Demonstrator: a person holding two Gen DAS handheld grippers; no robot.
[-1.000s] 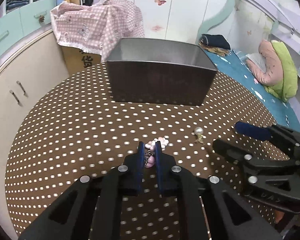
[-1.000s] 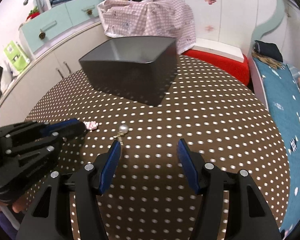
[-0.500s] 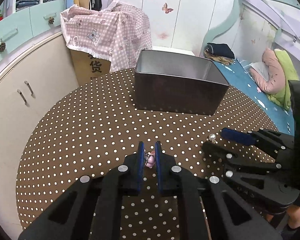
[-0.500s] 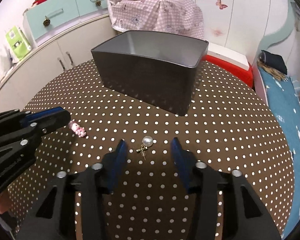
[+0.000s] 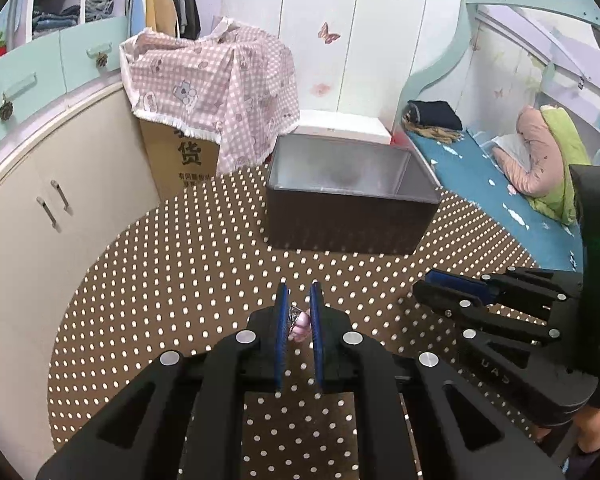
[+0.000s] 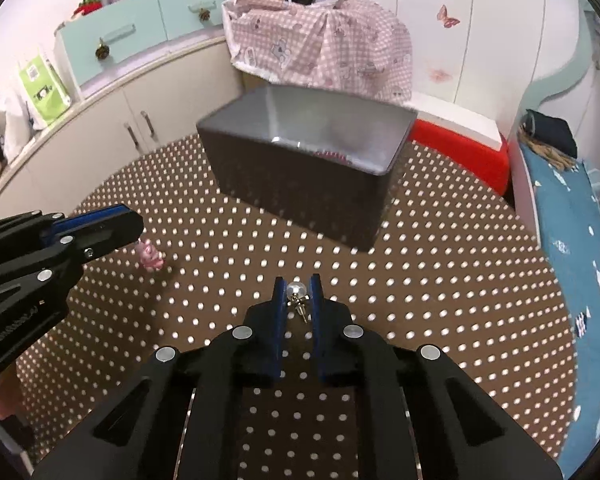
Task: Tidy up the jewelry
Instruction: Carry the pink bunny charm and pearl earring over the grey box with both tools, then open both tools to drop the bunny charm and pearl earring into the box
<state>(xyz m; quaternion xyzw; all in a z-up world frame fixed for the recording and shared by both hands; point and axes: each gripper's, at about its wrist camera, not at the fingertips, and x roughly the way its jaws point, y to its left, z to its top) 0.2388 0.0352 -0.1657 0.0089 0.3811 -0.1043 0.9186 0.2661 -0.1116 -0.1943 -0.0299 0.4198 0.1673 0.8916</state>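
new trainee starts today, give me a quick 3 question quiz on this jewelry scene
1. True or false: the left claw is shut on the pink charm.
2. What does the right claw grip? A) ring B) pearl earring C) nothing
3. Fill in: the dark box stands on the ___ tablecloth.

Key: 1 true; 2 B; 3 polka-dot

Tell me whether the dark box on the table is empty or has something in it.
Not empty: the right wrist view shows something pink-red lying inside the dark box near its front wall. What it is cannot be told.
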